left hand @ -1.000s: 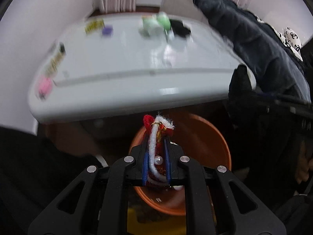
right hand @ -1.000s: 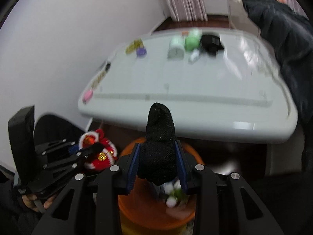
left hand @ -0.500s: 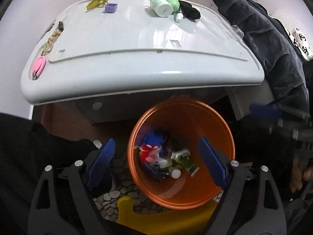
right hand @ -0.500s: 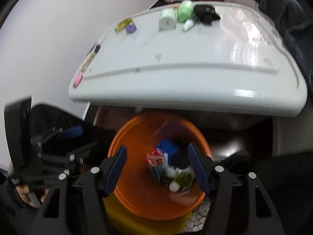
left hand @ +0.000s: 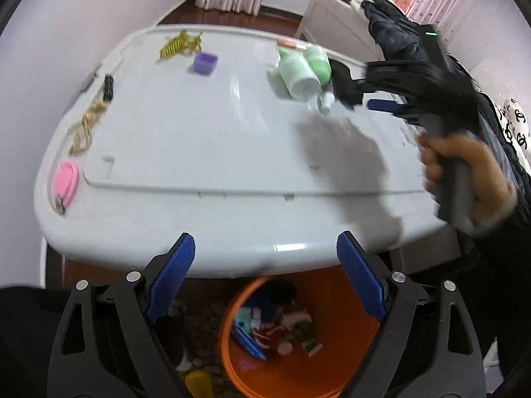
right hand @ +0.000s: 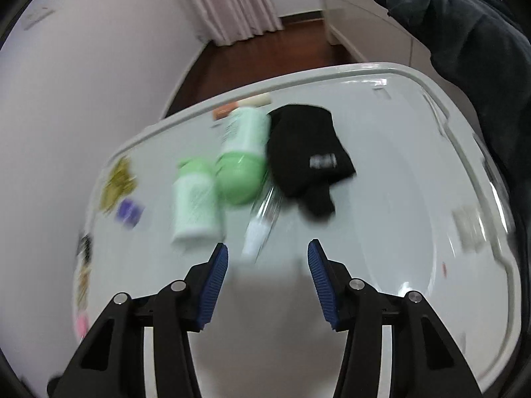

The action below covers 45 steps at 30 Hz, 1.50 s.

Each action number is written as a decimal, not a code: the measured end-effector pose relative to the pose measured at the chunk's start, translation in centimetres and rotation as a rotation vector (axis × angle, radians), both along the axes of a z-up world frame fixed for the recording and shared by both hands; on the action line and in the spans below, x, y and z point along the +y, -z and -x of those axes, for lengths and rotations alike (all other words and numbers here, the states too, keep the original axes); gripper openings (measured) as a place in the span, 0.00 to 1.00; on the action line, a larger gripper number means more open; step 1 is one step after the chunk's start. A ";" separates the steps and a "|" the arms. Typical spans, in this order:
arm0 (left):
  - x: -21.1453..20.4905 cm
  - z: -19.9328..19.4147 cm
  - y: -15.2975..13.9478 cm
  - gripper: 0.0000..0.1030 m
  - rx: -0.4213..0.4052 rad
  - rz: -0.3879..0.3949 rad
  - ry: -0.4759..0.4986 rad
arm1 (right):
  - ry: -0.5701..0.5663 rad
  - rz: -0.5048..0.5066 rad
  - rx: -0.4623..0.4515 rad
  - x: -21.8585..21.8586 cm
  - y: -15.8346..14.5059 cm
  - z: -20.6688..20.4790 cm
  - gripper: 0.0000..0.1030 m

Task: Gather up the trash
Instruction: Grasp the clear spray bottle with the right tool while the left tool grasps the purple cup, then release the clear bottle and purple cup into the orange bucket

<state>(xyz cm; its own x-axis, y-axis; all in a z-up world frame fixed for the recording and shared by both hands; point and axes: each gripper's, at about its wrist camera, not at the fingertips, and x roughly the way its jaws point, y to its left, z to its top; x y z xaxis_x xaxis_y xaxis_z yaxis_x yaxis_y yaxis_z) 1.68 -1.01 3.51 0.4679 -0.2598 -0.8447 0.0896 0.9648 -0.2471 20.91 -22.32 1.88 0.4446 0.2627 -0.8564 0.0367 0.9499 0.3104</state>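
Observation:
My left gripper (left hand: 265, 248) stands wide open and empty over the near edge of the white table (left hand: 232, 152). Below it sits the orange bin (left hand: 351, 335), holding several bits of trash, among them a red-and-white ornament (left hand: 265, 333). My right gripper (right hand: 267, 252) hovers above the table, its jaws closing with nothing pressed between the pads. Just ahead of it lies a small clear tube (right hand: 262, 219) with a white cap. Beyond that lie two green bottles (right hand: 195, 199) and a black cloth (right hand: 305, 152). In the left wrist view a hand (left hand: 464, 169) holds the right gripper (left hand: 381, 102) near the bottles (left hand: 298, 69).
A purple cube (left hand: 205, 63), a yellow tangle (left hand: 179, 44), a rope (left hand: 88, 122) with a black clip and a pink case (left hand: 65, 182) lie along the table's left side. Dark clothing (right hand: 464, 33) hangs at the right. A yellow object (left hand: 199, 383) stands beside the bin.
Both grippers opened: the ornament left the left one and the black cloth left the right one, into the bin. The right gripper then swung out over the table towards the bottles.

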 end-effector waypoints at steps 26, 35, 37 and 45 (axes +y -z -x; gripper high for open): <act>1.9 -21.3 1.2 0.83 -0.132 -0.255 -0.127 | -0.125 -0.106 -0.126 -2.7 -3.6 6.6 0.23; 0.5 -23.5 4.1 0.33 -0.140 -0.342 -0.046 | -0.153 -0.143 -0.117 -2.9 -2.8 6.7 0.23; 0.3 -22.7 3.4 0.33 -0.175 -0.340 -0.045 | -0.159 -0.140 -0.122 -2.7 -3.0 6.8 0.23; -1.0 -12.9 -2.6 0.33 -0.201 -0.260 -0.016 | -0.193 -0.140 -0.171 -2.0 -4.7 9.5 0.23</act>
